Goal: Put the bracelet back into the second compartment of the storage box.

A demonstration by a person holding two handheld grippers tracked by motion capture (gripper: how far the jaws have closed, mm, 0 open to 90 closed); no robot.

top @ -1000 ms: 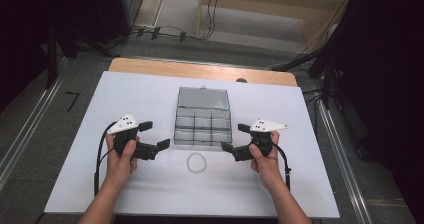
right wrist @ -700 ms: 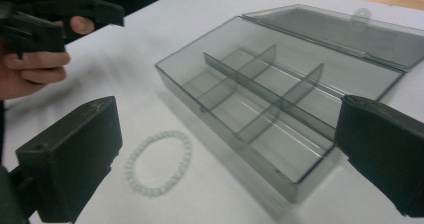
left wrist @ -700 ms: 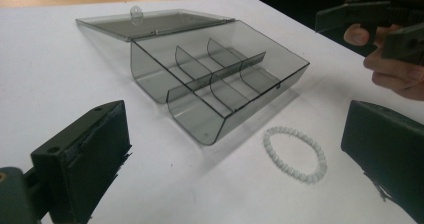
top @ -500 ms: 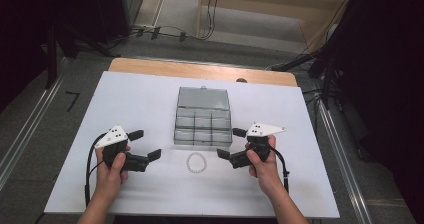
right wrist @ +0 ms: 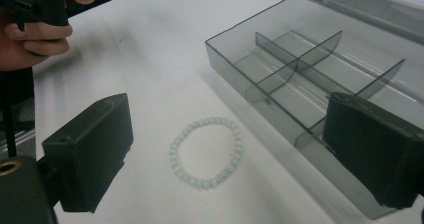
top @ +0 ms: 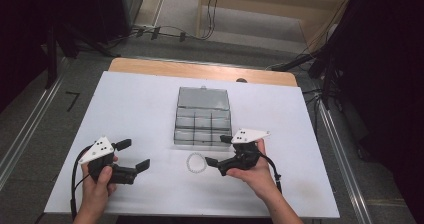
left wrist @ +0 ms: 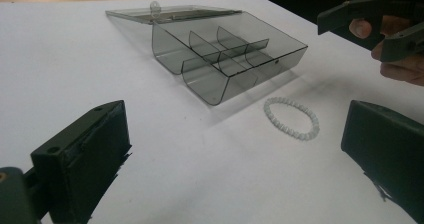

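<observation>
Centrally, round white beaded bracelet (top: 196,162) beside clear smoky plastic divided box (top: 202,116).

White sheet (top: 140,109) spread flat, bare along its left side. Just past its far edge, a strip of pale wooden tabletop (top: 200,70), with a small dark knob (top: 242,80) right at that edge. Farther beyond the sheet, black cables (top: 160,33) trailing across the grey floor, and a dark cabinet (top: 120,4) off its far left corner. Left of the sheet, a black tape mark (top: 73,100) on the floor beside a metal rail (top: 30,129). Right of the sheet, a second rail (top: 340,159).
</observation>
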